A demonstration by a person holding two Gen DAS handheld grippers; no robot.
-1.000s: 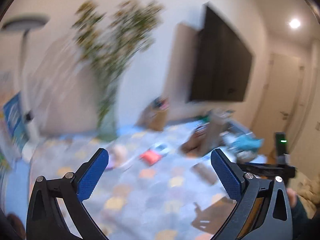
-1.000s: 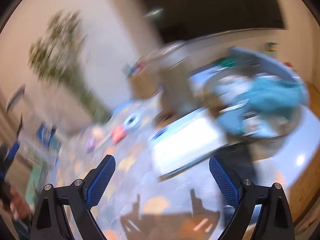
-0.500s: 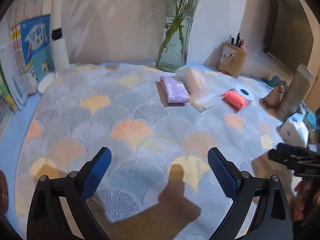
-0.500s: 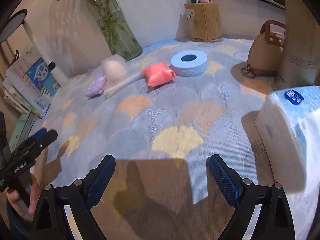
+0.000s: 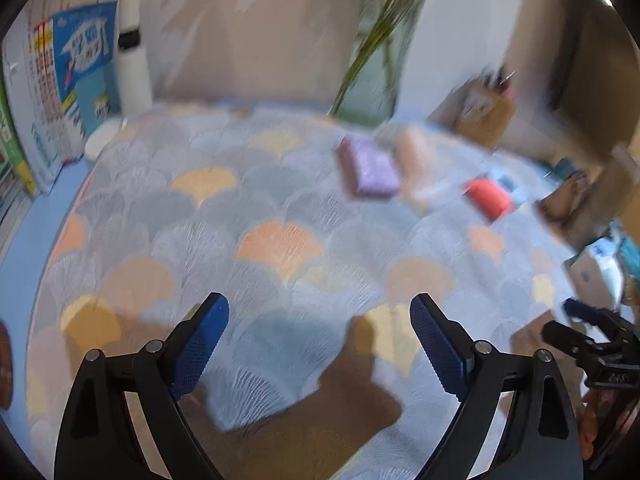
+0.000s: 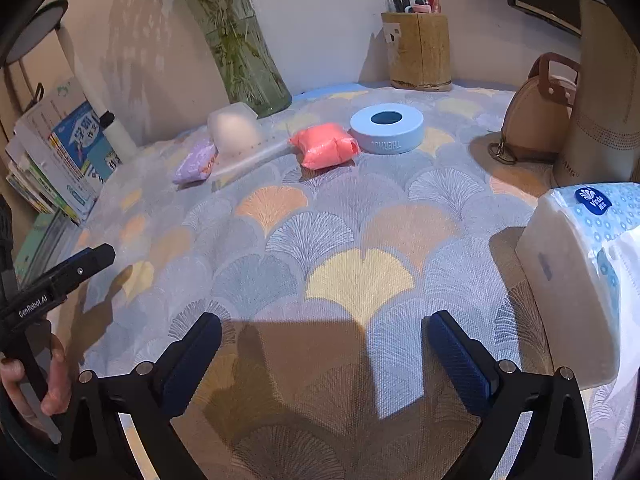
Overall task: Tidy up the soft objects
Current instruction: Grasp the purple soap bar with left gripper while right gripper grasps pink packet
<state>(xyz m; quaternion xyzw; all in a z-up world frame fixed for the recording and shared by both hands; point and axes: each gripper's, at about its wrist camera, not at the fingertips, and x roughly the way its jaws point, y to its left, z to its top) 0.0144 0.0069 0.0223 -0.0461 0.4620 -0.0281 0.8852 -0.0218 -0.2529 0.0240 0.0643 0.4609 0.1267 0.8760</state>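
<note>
A purple soft pack (image 6: 195, 162) (image 5: 370, 168), a translucent pouch with a pale peach ball (image 6: 236, 132) (image 5: 412, 156) and a red-pink soft pack (image 6: 325, 145) (image 5: 489, 197) lie in a row at the far side of the fan-patterned cloth (image 6: 340, 248). A white tissue pack (image 6: 580, 280) sits at the right. My left gripper (image 5: 319, 344) is open and empty above the near cloth. My right gripper (image 6: 324, 360) is open and empty, low over the near cloth, left of the tissue pack.
A blue tape ring (image 6: 386, 128) lies beside the red pack. A glass vase with stems (image 6: 244, 60), a wooden pen holder (image 6: 418, 50), a brown bag (image 6: 536, 112) and a tall beige cylinder (image 6: 600, 88) stand at the back. Books (image 6: 60, 160) lean at the left.
Both views swung down from the room to the tabletop a second ago. Since half a second ago the left view shifted slightly and blurred; the right view holds nearly still.
</note>
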